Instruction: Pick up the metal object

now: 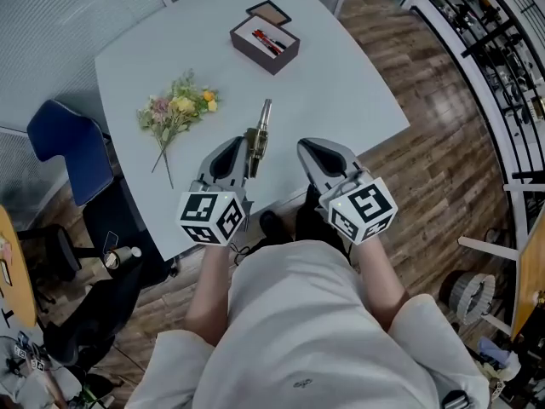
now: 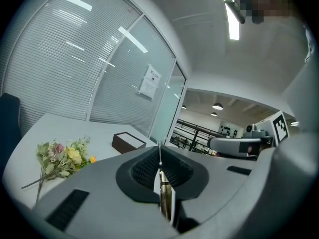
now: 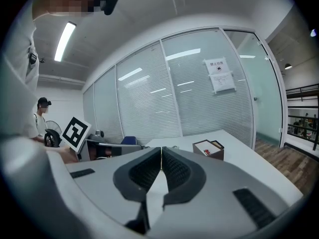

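Observation:
The metal object is a slim brass-and-silver piece with a thin rod at its far end. My left gripper is shut on it over the near part of the white table. In the left gripper view the metal object shows as a brassy strip pinched between the ribbed pads, its thin rod poking up past the left gripper's tips. My right gripper hovers just to the right, beside the object and apart from it. The right gripper is shut with nothing between its jaws.
A bunch of flowers lies on the table's left. A dark box holding red pens stands at the far side, its lid behind it. A blue chair stands left of the table. Glass walls with blinds lie beyond.

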Tool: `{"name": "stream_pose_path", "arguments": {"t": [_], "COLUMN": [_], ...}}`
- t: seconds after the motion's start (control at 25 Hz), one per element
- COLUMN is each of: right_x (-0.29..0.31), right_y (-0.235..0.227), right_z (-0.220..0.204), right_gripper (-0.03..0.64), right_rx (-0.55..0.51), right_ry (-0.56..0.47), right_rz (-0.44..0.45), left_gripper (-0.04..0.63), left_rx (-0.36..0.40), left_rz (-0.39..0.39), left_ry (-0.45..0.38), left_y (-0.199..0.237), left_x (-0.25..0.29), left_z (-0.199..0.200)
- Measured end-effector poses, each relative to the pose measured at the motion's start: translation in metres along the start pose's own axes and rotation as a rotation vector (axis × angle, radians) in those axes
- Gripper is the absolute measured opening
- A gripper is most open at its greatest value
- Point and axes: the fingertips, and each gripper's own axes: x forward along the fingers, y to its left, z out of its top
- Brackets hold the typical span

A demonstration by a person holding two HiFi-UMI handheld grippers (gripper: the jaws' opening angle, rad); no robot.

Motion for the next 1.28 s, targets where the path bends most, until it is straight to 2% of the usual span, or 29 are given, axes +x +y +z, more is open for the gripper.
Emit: {"name": "stream_pose_path", "arguments": {"t": [0.68, 1.28], "right_x": [0.003, -0.002], "right_y": [0.028, 0.036], "right_z": [0.015, 0.009], "right_gripper": [0.006, 0.006], "right_rx": [-0.065, -0.067], "right_ry": [-0.022, -0.015], "right_rz": [0.033, 0.023], "left_gripper": [0.025, 0.025], "left_rx": [-0.009, -0.013], "left_rz": [0.011, 0.005], "left_ry": [-0.074, -0.075], "left_y": [-0.001, -0.003], "left_x": [-0.029, -0.039], "left_z": [0.017, 0.013]}}
